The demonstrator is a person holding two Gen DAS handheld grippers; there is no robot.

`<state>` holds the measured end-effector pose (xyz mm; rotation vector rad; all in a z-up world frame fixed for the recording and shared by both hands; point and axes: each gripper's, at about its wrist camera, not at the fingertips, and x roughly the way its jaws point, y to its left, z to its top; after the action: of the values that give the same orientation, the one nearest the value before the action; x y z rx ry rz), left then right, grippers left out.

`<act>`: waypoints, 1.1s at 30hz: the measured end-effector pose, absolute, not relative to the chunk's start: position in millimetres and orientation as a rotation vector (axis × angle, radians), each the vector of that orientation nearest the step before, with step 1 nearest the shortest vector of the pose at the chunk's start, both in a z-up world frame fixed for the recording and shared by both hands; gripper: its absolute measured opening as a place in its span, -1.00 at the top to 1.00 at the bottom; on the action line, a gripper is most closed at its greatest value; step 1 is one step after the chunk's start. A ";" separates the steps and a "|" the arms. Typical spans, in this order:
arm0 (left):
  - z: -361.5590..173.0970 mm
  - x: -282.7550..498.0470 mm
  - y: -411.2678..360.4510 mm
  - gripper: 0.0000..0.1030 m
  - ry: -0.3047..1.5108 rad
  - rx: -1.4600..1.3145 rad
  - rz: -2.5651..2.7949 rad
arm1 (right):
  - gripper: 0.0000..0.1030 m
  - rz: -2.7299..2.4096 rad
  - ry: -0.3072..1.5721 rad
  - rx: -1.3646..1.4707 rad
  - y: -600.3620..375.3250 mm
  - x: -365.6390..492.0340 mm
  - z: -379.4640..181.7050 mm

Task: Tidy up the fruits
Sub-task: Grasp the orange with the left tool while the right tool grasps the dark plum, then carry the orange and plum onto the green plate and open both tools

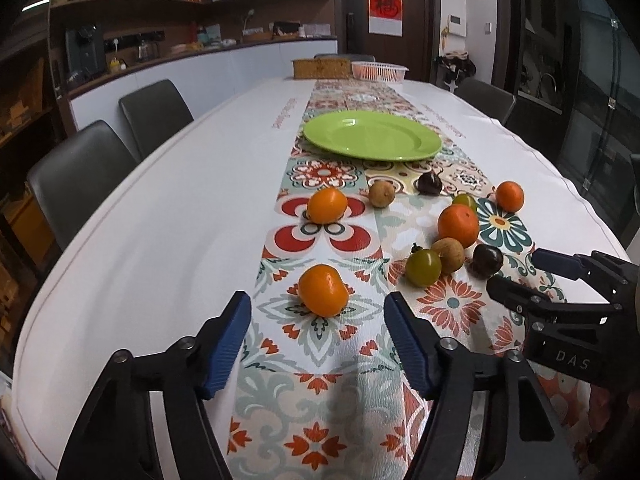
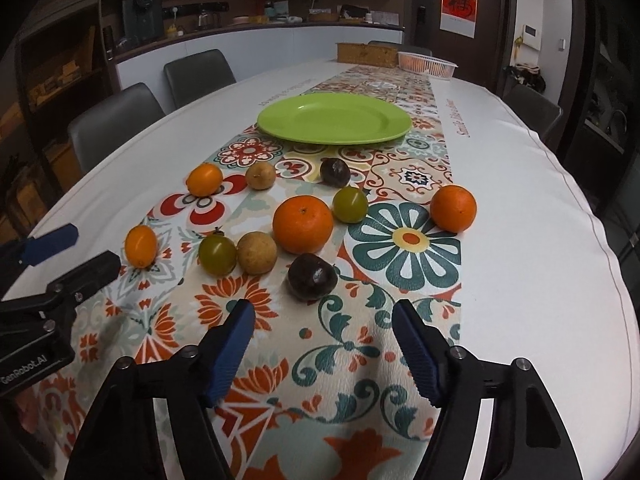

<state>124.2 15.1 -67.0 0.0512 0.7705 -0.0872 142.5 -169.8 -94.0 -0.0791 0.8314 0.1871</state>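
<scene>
Glossy plastic-looking green plate (image 1: 372, 136); textured, perhaps vinyl, tablecloth (image 2: 520, 240); ribbed blue gripper pads (image 2: 230, 354).

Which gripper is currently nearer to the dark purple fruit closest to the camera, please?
The right gripper: the dark purple fruit lies just ahead of its open fingers. The left gripper, also open, sits further left, facing a small orange fruit.

Behind the large orange (image 1: 458, 225), a green fruit (image 1: 465, 201) is half hidden. Right gripper (image 1: 516, 276) body cut by frame edge. Tablecloth lettering (image 1: 283, 113) beside the green plate (image 1: 372, 136) unreadable.
</scene>
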 end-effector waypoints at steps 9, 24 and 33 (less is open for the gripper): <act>-79.9 143.1 13.3 -0.01 0.845 0.027 -0.117 | -0.09 0.189 0.836 -0.090 -169.3 156.1 -95.0; -83.9 161.6 12.7 0.41 0.896 0.013 -0.125 | 0.25 0.224 0.850 -0.110 -161.9 164.4 -97.7; -80.9 156.0 11.0 0.42 0.885 0.025 -0.130 | 0.40 0.249 0.849 -0.100 -161.9 162.1 -98.2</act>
<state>156.0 10.9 -80.9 0.0245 0.8847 -0.1305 162.1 -161.9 -98.2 -0.0999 0.8488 0.2488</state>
